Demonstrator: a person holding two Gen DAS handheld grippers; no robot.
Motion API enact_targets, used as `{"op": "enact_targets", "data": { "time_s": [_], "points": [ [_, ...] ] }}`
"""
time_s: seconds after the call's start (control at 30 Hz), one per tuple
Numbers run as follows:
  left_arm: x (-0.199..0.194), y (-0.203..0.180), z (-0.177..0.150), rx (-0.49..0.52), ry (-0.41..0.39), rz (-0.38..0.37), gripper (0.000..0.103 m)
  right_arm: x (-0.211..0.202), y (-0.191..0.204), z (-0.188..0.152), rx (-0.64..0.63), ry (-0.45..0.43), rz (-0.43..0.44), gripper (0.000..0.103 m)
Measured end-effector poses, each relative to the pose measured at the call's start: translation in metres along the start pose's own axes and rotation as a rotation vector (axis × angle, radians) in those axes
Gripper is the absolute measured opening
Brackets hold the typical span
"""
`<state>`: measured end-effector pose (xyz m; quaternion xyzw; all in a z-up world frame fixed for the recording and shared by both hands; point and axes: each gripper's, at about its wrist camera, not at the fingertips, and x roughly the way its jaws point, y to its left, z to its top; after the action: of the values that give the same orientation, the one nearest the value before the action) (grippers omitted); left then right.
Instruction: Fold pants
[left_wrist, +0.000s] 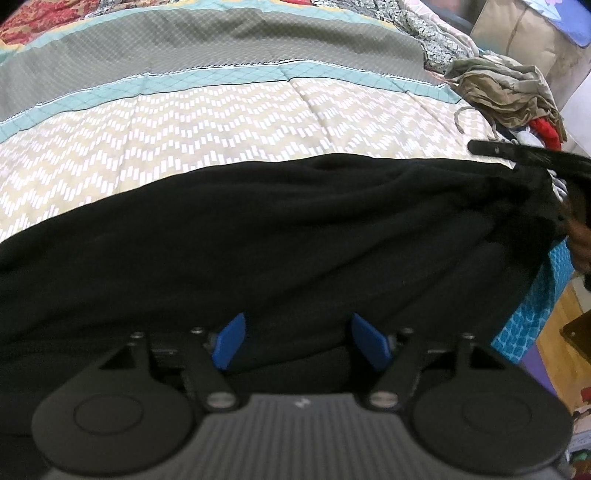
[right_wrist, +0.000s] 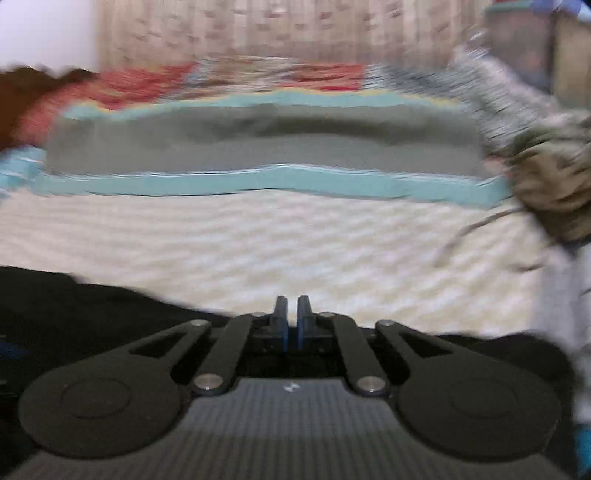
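Black pants lie spread across the bed, bunched toward its right edge. Your left tongs stand open just over the cloth, gripping nothing. Your right tongs are nearly closed; whether they pinch fabric is unclear. Seat both grips on an edge before folding.
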<state>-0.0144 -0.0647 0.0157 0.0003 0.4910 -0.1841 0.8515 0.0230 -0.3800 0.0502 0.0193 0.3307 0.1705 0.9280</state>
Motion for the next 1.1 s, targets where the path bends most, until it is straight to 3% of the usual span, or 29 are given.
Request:
{"op": "enact_targets", "data": {
  "time_s": [0.03,0.07,0.2,0.27,0.3,0.37,0.5,0.57,0.63,0.73,0.83,0.97,1.1],
  "points": [
    [0.001,-0.001,0.000,0.005,0.001,-0.001,0.074,-0.002,0.006,-0.002,-0.014,0.008,0.046,0.043],
    [0.002,-0.003,0.000,0.015,0.002,-0.002,0.078,-0.005,0.016,-0.006,-0.049,0.003,0.061,0.051],
    [0.003,-0.010,-0.002,0.044,-0.001,0.013,0.079,0.009,0.049,-0.011,-0.155,0.033,0.100,0.053],
    [0.002,-0.008,-0.002,0.036,-0.001,0.006,0.079,0.027,0.062,-0.013,-0.192,0.087,0.103,0.046],
    [0.001,-0.007,-0.002,0.034,-0.001,0.005,0.079,0.036,0.071,-0.015,-0.230,0.114,0.086,0.008],
    [0.001,-0.007,-0.003,0.036,-0.002,0.005,0.079,0.042,0.079,-0.018,-0.287,0.094,0.004,0.006],
    [0.002,-0.009,-0.002,0.042,-0.003,0.007,0.079,0.054,0.060,-0.006,-0.128,0.080,-0.049,0.006],
    [0.002,-0.009,-0.003,0.048,-0.004,0.006,0.079,0.057,0.062,-0.007,-0.134,0.086,-0.064,0.007],
    [0.002,-0.008,-0.003,0.047,-0.006,0.001,0.079,0.047,0.064,-0.010,-0.139,0.068,-0.074,0.021],
    [0.001,-0.006,-0.004,0.043,-0.013,-0.012,0.080,0.014,0.049,-0.017,-0.041,-0.016,-0.062,0.035],
    [0.000,-0.002,-0.005,0.035,-0.017,-0.027,0.080,-0.031,0.019,-0.033,0.118,-0.121,-0.088,0.036],
    [-0.002,0.002,-0.004,0.018,-0.019,-0.046,0.081,-0.102,-0.038,-0.075,0.386,-0.248,-0.212,0.042],
    [-0.001,0.000,-0.003,0.021,-0.013,-0.044,0.084,-0.145,-0.090,-0.119,0.645,-0.294,-0.318,0.049]
  ]
}}
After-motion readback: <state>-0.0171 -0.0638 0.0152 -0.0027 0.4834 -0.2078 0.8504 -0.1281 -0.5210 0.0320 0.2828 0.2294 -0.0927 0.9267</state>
